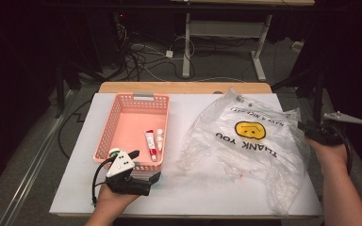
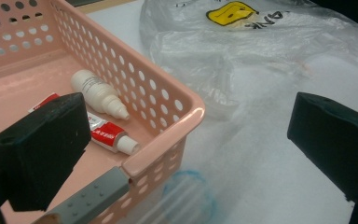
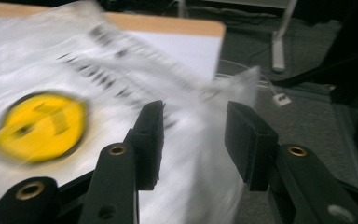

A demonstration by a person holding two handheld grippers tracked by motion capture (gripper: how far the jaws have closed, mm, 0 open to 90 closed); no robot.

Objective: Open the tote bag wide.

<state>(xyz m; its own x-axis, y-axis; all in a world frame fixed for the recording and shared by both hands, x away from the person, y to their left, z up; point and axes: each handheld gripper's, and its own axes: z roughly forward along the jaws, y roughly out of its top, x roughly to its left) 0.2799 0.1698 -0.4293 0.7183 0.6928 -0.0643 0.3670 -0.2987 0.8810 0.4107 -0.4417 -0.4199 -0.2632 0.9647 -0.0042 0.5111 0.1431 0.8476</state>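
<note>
One worktop [image 1: 188, 193] carries all items. The clear plastic bag [image 1: 247, 146], printed with a yellow smiley face, lies right of the pink perforated basket [image 1: 118, 117]. Inside the basket's near right corner lie a red-and-white tube [image 1: 151, 144] and a small white bottle [image 1: 160, 139], side by side. The left hand-held gripper [image 1: 139, 176] rests just before the basket, jaws wide apart and empty. The right hand-held gripper [image 3: 193, 140] sits at the bag's far right edge, jaws parted, bag film between them, not pinched.

High view looks down; both gripper views sit close — sharing the plastic bag [image 1: 250, 136].
</note>
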